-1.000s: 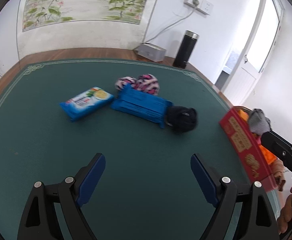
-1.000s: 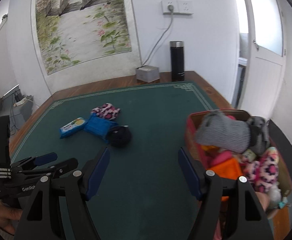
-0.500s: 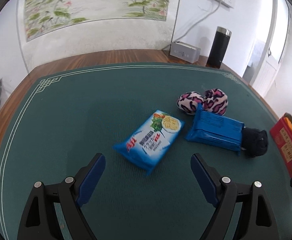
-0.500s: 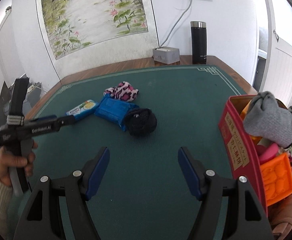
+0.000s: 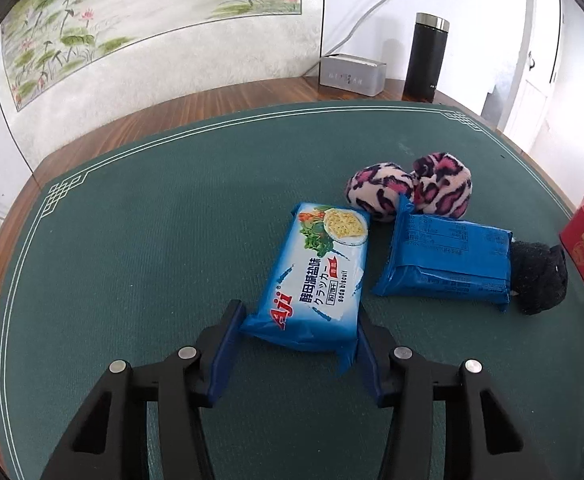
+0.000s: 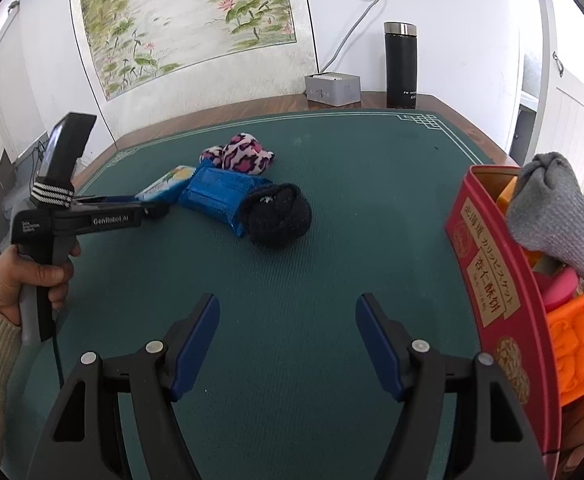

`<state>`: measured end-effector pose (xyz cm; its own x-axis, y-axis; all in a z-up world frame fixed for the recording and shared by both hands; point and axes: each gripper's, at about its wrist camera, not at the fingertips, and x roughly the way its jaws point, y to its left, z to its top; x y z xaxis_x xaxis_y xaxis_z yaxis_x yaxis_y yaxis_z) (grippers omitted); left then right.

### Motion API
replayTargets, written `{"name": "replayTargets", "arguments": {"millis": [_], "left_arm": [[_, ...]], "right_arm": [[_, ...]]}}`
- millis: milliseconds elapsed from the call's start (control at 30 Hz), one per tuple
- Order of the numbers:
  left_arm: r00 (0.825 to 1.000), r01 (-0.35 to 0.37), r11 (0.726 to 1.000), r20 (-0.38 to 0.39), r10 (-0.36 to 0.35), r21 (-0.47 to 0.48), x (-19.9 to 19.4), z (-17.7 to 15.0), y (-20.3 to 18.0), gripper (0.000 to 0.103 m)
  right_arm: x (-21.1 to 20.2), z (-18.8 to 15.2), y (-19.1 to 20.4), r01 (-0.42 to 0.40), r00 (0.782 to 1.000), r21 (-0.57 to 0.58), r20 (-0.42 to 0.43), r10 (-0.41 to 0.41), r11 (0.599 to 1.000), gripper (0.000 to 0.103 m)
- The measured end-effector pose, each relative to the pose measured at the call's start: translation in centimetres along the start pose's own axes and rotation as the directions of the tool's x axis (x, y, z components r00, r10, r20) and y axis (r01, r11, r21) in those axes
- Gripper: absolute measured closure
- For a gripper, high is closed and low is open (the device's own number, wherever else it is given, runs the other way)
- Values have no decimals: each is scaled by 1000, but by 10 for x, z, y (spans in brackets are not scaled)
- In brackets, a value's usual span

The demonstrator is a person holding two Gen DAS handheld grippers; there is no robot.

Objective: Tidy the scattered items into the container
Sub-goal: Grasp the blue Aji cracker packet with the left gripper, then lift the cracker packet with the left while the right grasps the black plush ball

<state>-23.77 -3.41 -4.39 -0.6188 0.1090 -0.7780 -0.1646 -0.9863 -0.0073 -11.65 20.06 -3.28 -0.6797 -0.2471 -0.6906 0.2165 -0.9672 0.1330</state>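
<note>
A light blue biscuit packet (image 5: 320,276) lies on the green mat with its near end between the fingers of my left gripper (image 5: 300,316). The jaws are closing and both blue pads touch the packet's sides. From the right wrist view, the left gripper (image 6: 147,210) reaches the packet (image 6: 167,184) from the left. A dark blue packet (image 5: 448,264), a black sock ball (image 5: 540,276) and pink leopard socks (image 5: 412,192) lie beside it. The red box (image 6: 488,280) at the right holds a grey sock bundle (image 6: 552,212) and orange items. My right gripper (image 6: 287,302) stands open over bare mat.
A black flask (image 5: 426,56) and a grey box (image 5: 352,74) stand on the wooden table edge at the back by the wall. A person's hand (image 6: 31,276) in a cream sleeve holds the left gripper's handle. Bare green mat (image 6: 372,200) lies between the items and the red box.
My left gripper has swung left and moved in onto the biscuit packet, and its jaws have narrowed from wide open to the packet's sides. My right gripper has sunk a little and stays open.
</note>
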Motion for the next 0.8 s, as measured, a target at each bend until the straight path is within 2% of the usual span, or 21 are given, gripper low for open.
{"name": "replayTargets", "arguments": {"millis": [100, 333, 433, 633, 800], "left_arm": [[1000, -16, 1000, 23, 17, -11, -6, -3, 0, 50], [998, 10, 1000, 55, -9, -9, -29, -23, 2, 51], [997, 31, 999, 78, -28, -39, -43, -29, 7, 51], [991, 59, 996, 124, -51, -62, -68, -36, 11, 51], [986, 92, 994, 144, -83, -56, -77, -37, 5, 51]], "right_arm": [[0, -1, 0, 1, 1000, 3, 0, -1, 1000, 29], [2, 10, -2, -6, 1000, 18, 3, 6, 1000, 29], [8, 21, 1, -16, 1000, 21, 5, 15, 1000, 29], [37, 47, 9, -15, 1000, 33, -12, 15, 999, 29], [67, 58, 1, -1, 999, 95, -38, 4, 995, 32]]}}
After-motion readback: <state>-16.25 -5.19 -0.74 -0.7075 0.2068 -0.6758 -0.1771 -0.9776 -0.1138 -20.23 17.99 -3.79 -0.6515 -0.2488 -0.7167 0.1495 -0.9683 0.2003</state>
